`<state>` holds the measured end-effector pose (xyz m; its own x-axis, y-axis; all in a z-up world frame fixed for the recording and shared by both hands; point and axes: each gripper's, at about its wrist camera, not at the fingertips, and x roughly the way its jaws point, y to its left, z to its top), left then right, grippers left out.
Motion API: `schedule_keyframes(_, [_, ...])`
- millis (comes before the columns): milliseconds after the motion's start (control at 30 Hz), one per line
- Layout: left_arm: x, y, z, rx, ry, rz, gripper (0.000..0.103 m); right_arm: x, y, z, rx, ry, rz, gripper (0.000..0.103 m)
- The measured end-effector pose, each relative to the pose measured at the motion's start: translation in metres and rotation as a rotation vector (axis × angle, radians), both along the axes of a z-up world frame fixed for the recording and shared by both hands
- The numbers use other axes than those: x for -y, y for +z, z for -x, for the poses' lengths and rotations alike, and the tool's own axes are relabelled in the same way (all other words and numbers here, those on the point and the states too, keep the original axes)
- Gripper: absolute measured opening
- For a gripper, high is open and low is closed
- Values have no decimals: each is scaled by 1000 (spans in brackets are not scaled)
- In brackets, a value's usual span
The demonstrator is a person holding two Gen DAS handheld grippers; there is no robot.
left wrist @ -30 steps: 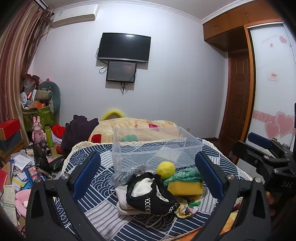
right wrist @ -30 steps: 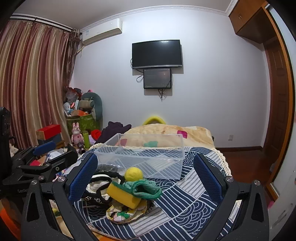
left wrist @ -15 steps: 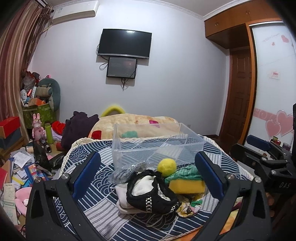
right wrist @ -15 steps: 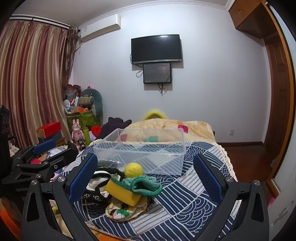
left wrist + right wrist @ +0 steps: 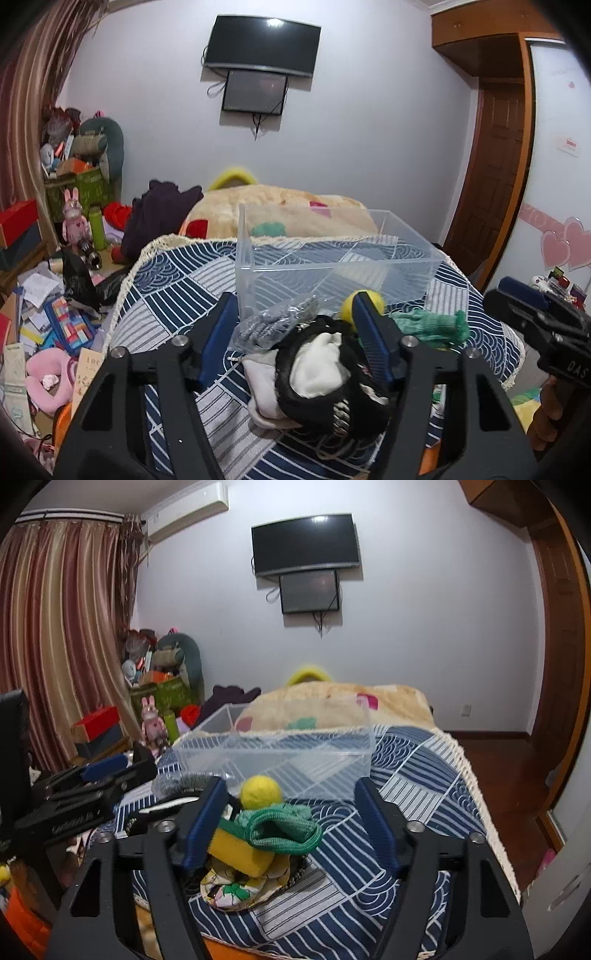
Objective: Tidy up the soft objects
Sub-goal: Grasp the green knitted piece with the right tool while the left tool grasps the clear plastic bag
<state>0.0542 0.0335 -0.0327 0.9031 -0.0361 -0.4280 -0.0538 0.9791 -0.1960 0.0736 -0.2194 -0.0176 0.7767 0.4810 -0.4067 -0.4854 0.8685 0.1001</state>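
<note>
Cloth [image 5: 317,369] is looking light and floppy, wanting a bunched-up pinch, while both tools, left [image 5: 295,336] and right [image 5: 288,823], are closing half-open on nothing.

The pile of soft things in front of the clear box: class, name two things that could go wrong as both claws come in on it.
1. The green cloth lies draped over the yellow sponge, so the right claw, whose jaws have just been closing, may drag both.
2. The left claw, also closing, brackets the black-and-white bundle and a crinkly bag; it could snag either. The clear box might get shoved.
</note>
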Motion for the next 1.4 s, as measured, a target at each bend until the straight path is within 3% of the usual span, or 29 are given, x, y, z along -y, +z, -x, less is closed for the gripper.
schedule_keyframes(233, [-11,-14,-28,-62,-5,66,60,-8,-15,-16,-80,20,24,47])
schedule_keyframes(533, [-19,-38,-51,-159,-18,77,60,-15,-31,-30,-168,52,39,47])
schedule_keyframes(733, [-27,-45,-55,-176,-23,82,60,-11,-40,-41,-225,40,30,47])
schedule_keyframes(800, [-29,-46,-55,-179,-24,78,59,-8,-41,-43,-240,39,17,40])
schedule_keyframes(900, [-27,-47,-54,-168,-39,60,50,-4,-44,-48,-266,41,7,24])
schedule_keyframes(1067, [-25,-47,-52,-158,-43,42,36,1,-48,-51,-300,61,-29,15])
schedule_keyframes(1333, [-25,-32,-35,-117,-38,46,17,0,-36,-41,-226,35,3,12])
schedule_keyframes(1400, [-23,-26,-30,-99,-35,34,17,0,-31,-39,-206,29,6,11])
